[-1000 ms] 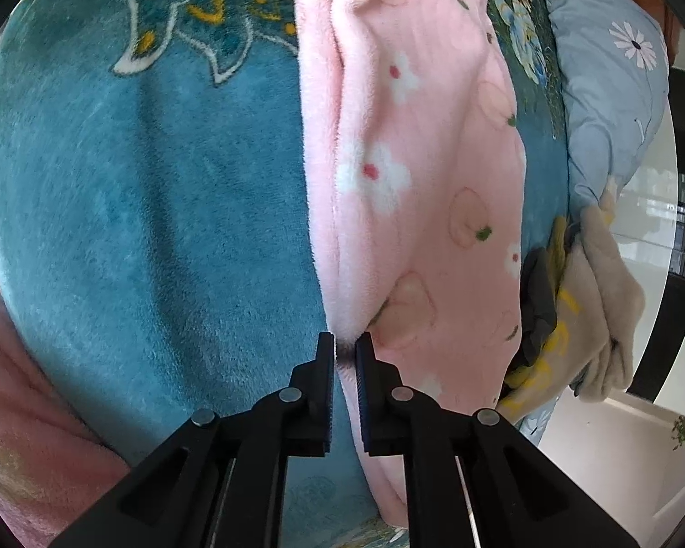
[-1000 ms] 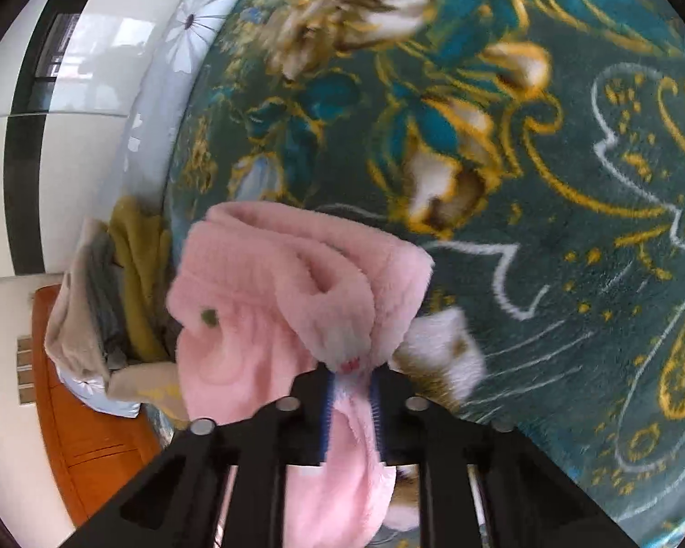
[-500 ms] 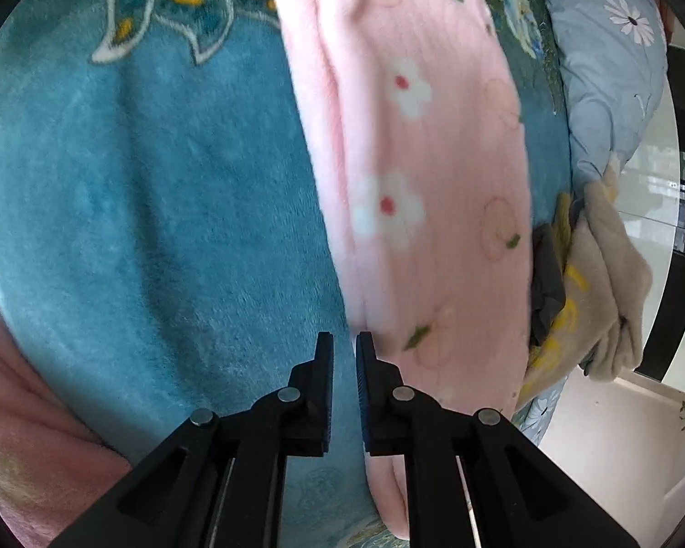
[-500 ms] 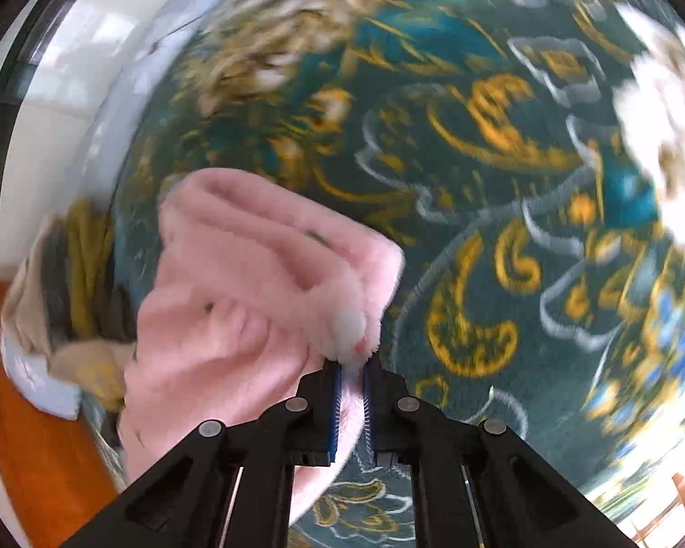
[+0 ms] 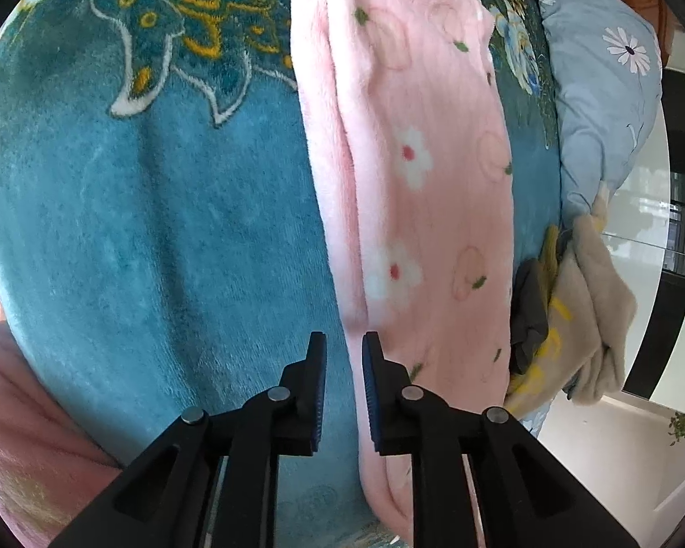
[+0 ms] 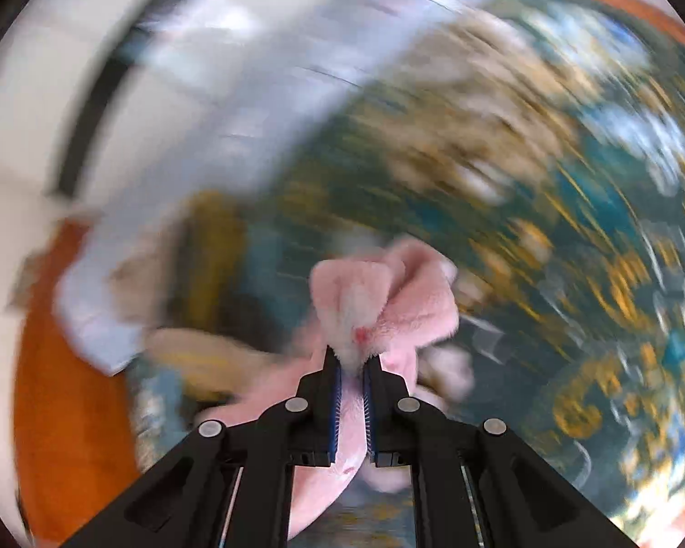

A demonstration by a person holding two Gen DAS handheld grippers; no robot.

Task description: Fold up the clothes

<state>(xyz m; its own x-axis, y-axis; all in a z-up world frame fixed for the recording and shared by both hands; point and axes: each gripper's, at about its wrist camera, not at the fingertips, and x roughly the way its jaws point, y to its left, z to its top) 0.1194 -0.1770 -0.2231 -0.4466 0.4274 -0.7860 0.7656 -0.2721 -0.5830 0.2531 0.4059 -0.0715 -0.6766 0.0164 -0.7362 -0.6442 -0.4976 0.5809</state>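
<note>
A pink fleece garment (image 5: 434, 210) with white flowers lies stretched in a long strip on a teal patterned blanket (image 5: 160, 228). My left gripper (image 5: 345, 342) hovers at the strip's left edge near its close end, slightly open, and nothing is pinched between its fingers. In the right wrist view, which is heavily blurred by motion, my right gripper (image 6: 351, 360) is shut on a bunched fold of the pink garment (image 6: 383, 301), held up above the blanket (image 6: 548, 274). The rest of that cloth hangs below the jaws.
A blue-grey daisy pillow (image 5: 607, 100) lies at the far right. A heap of beige, yellow and dark clothes (image 5: 571, 310) sits at the bed's right edge, with white floor beyond. More pink fabric (image 5: 27, 420) is at the lower left. An orange wooden bed frame (image 6: 68, 388) shows on the left.
The left gripper has let go of the garment's edge and its jaws have parted a little. The right gripper, still clamped on the pink fold, has swung fast across the blanket.
</note>
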